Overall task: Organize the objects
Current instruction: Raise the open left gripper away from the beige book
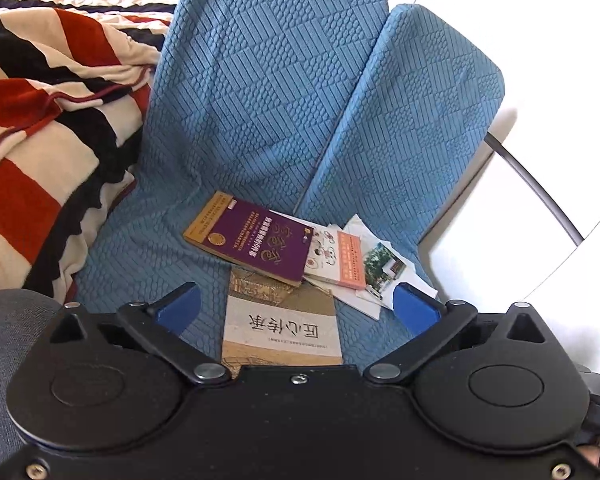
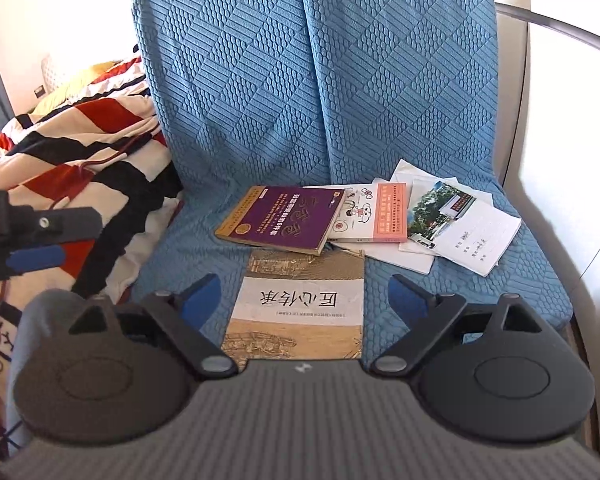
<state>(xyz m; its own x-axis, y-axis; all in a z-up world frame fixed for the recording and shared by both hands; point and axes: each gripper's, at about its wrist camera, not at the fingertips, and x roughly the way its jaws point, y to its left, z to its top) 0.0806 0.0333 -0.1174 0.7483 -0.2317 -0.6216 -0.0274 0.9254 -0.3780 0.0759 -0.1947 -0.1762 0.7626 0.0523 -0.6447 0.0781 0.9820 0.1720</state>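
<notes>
Books and papers lie on a blue-covered chair seat point(image 2: 204, 256). A beige book with black characters point(image 2: 300, 304) lies nearest, also in the left wrist view point(image 1: 282, 320). A purple book point(image 2: 280, 220) point(image 1: 252, 240) overlaps its far edge. A white and orange booklet point(image 2: 370, 216) point(image 1: 340, 258) and a photo card on loose white papers point(image 2: 456, 224) point(image 1: 380, 268) lie to the right. My left gripper point(image 1: 296, 308) is open above the beige book; it also shows in the right wrist view point(image 2: 48, 240). My right gripper point(image 2: 304, 300) is open, fingers on either side of the beige book.
A red, black and cream striped blanket point(image 2: 72, 160) point(image 1: 40, 120) is heaped on the left. The chair's blue backrest point(image 2: 320, 80) rises behind the books. A white armrest with a dark metal rail point(image 2: 560, 32) runs on the right.
</notes>
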